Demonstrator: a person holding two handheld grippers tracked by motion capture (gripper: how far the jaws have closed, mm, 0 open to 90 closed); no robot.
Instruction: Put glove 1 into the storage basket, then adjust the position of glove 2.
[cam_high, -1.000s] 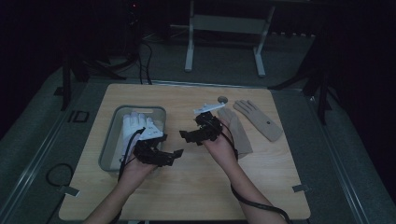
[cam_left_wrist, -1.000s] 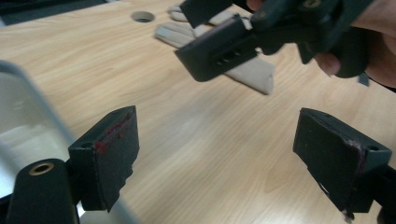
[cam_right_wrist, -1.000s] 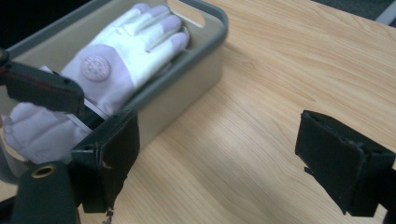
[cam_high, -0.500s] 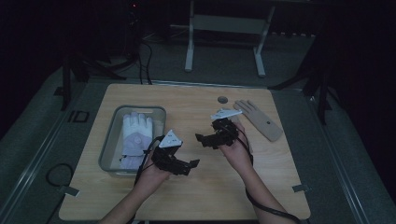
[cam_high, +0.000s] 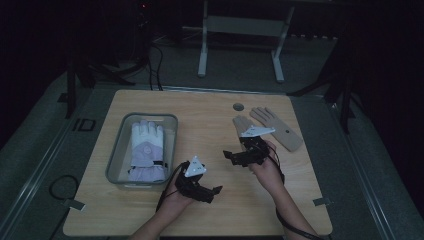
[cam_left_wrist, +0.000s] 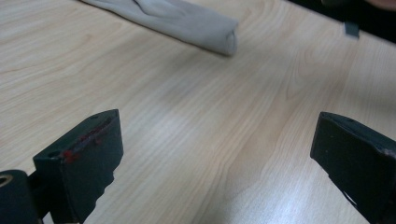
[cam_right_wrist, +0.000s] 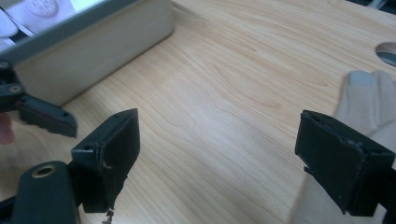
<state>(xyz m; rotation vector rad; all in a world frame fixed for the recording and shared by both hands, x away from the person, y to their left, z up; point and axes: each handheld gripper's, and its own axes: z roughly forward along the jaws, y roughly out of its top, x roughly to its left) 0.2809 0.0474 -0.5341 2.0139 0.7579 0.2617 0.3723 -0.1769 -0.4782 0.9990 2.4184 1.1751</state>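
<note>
Both tools are empty and spread: your left gripper (cam_high: 216, 190) hangs with jaws wide apart over bare table (cam_high: 210, 120), and your right gripper (cam_high: 227, 153) is just as wide. One glove pair (cam_high: 146, 150) already lies in the tray (cam_high: 117, 150) at 9 o'clock from your hands. The beige gloves (cam_high: 277, 127) lie flat on the wood at about 1 o'clock from the right gripper, just beyond your right hand, and they look like the next pick. Swing the right gripper round toward 1 o'clock, come down low and flat, and bite the cuff end so both layers lift together. The high view is dim, so whether the two beige gloves overlap is hard to say; check that in the right gripper view, where a grey-tipped finger (cam_right_wrist: 362, 79) shows at 2 o'clock.
</note>
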